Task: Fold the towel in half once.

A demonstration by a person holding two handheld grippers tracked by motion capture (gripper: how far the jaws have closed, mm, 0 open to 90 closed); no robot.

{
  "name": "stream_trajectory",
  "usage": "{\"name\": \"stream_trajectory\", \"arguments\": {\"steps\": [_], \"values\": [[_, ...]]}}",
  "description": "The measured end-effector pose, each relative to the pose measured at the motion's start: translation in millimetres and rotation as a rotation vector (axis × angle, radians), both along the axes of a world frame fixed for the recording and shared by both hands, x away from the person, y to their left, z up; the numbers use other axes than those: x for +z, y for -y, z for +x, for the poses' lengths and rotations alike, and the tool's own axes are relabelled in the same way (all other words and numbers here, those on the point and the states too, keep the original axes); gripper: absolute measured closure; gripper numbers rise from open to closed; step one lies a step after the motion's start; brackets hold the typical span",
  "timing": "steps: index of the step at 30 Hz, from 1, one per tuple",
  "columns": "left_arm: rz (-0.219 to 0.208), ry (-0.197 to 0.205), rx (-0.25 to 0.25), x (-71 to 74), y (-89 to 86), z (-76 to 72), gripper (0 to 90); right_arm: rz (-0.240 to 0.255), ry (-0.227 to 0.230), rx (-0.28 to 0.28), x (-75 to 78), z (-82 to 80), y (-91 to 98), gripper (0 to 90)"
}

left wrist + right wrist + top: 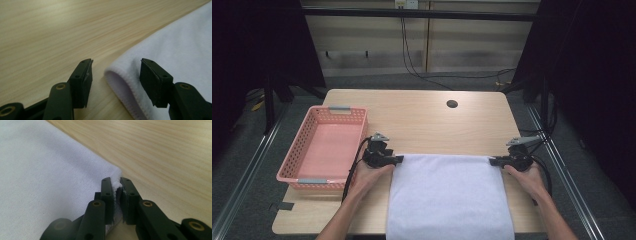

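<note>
The white towel (447, 195) was laid at the table's (422, 115) six o'clock, its near edge cut off. Right fingers (107, 192) were clenched on one corner; left fingers (82, 77) were released astride another. The pink basket (294, 165), at nine o'clock, seemingly held nothing.

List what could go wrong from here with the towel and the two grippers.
1. The left gripper stands open around the towel's folded corner, not pressing it; lifting now would likely raise one side only.
2. The right gripper pinches just the corner tip, so the cloth might slip out.
3. The towel's near edge hangs over the table edge; an uneven pull could drag it off.
</note>
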State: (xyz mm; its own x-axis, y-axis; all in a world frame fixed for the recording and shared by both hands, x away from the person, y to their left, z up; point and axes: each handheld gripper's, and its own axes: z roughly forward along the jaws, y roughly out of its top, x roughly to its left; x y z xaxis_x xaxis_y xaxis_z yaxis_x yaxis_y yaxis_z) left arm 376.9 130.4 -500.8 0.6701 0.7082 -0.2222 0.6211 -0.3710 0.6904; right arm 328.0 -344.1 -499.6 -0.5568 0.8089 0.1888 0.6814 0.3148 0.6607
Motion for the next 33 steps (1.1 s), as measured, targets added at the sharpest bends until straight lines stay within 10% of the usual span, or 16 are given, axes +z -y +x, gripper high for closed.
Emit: {"name": "stream_trajectory", "arguments": {"steps": [7, 13, 31, 33], "values": [[0.008, 0.010, -0.058, -0.4, 8.0, 2.3, 48.5, 0.007, -0.010, 0.005, 0.0, 0.9, 1.1, 82.7], [0.010, -0.030, -0.126, 1.9, 13.5, 5.2, 82.9, 0.044, -0.017, -0.001, 1.3, 1.4, 3.8, 85.1], [-0.127, 0.073, -0.077, 79.7, 9.2, 11.8, 84.9, 0.165, 0.161, -0.050, 62.1, 17.9, 13.8, 86.7], [-0.084, 0.091, -0.101, 86.9, 16.4, 12.4, 84.9, 0.172, 0.173, -0.052, 69.0, 21.6, 14.5, 86.8]]}}
